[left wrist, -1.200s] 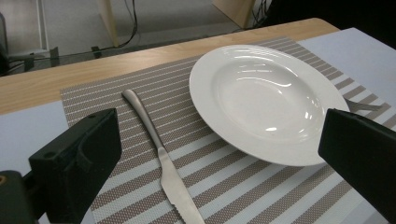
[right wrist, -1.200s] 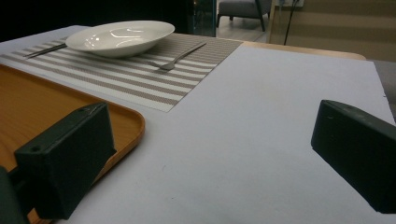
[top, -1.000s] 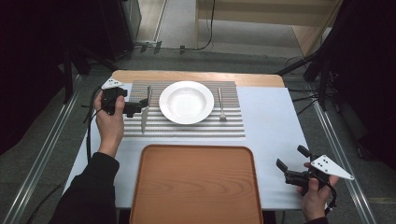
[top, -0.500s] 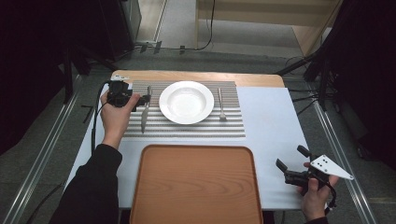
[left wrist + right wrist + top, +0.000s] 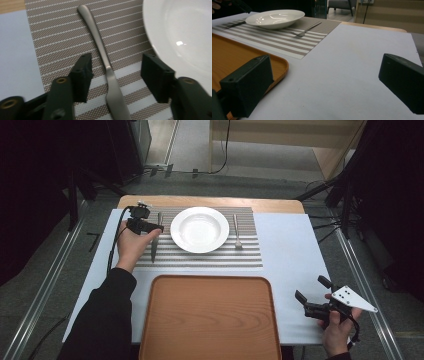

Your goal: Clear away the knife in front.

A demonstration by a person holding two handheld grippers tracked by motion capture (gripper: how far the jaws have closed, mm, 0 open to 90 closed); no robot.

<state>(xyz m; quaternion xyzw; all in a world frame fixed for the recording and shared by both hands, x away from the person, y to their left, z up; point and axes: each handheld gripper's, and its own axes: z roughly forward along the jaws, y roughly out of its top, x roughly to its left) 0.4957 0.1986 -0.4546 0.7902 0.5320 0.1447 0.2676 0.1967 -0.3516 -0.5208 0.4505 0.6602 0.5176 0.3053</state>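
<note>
Both grippers [image 5: 116, 75] [image 5: 332, 85] apparently agape

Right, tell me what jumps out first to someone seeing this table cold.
The white plate draws the eye, centred on the striped placemat with a knife to its left and a spoon to its right. Next is the big wooden tray lying bare at the near edge. Then the left gripper, jaws open on either side of the knife, while the right gripper sits open off by the near right corner.
</note>
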